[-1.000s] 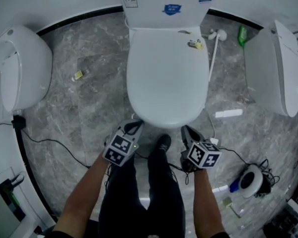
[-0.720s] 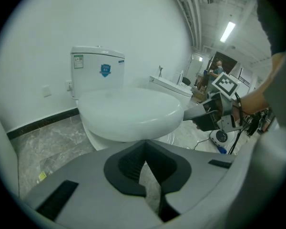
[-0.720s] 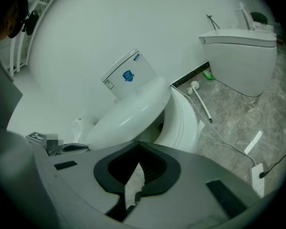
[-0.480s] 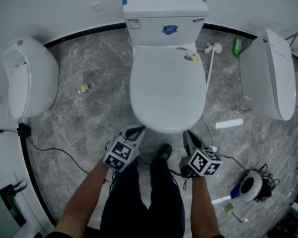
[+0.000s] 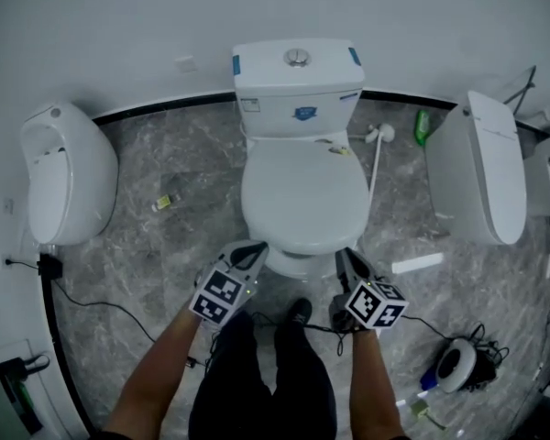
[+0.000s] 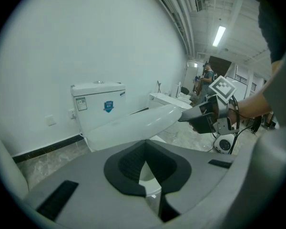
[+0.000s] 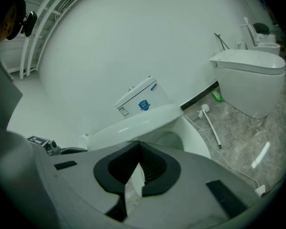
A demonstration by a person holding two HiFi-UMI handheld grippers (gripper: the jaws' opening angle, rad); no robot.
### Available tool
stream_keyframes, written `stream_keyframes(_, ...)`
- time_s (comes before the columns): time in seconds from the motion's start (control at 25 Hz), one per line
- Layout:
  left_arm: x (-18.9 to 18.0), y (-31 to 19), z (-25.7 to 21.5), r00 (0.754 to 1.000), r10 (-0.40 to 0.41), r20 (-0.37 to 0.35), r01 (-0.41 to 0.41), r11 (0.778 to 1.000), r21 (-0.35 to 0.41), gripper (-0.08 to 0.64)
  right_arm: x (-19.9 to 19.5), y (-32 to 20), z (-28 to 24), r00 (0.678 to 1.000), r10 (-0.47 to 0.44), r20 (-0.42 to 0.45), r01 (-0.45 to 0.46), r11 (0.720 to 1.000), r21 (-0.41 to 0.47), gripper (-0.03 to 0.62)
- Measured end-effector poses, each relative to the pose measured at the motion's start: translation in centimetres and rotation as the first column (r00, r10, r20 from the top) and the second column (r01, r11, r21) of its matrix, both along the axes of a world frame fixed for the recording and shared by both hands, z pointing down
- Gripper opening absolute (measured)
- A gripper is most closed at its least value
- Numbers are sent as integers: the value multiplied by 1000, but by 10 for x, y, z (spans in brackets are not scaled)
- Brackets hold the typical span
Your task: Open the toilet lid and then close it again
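Since a second ago both grippers, left and right, each with jaws pressed together on nothing, have risen under the lid's front rim, tipping it off the bowl — opening is under way — and its long axis runs from the tank hinge toward the person, front end angled upward.

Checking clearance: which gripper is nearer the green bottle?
Right. The right gripper is at the toilet's front right, on the green bottle's side; left gripper is at its front left.
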State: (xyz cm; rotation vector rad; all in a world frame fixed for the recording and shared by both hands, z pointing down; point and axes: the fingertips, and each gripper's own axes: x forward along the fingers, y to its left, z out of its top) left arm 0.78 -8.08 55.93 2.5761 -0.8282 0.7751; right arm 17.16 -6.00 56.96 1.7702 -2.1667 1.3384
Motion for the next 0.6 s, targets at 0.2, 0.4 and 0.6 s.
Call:
stream_keyframes(0.2, 3, -24, -27, 1000, -25, -1, 25, 999, 26, 9, 0, -30, -23, 1000, -17, -12, 17, 1000, 22, 9)
stream_keyframes(0.4, 5, -47, -48, 996, -93, 9, 93, 995, 39, 9, 2, -55, -47, 998, -60, -23, 61, 997, 49, 9)
stream_keyframes(0.6, 6, -76, -71, 983, -186, 2, 186, 981, 52, 9, 3, -84, -71, 991, -127, -47, 131, 989, 72, 9)
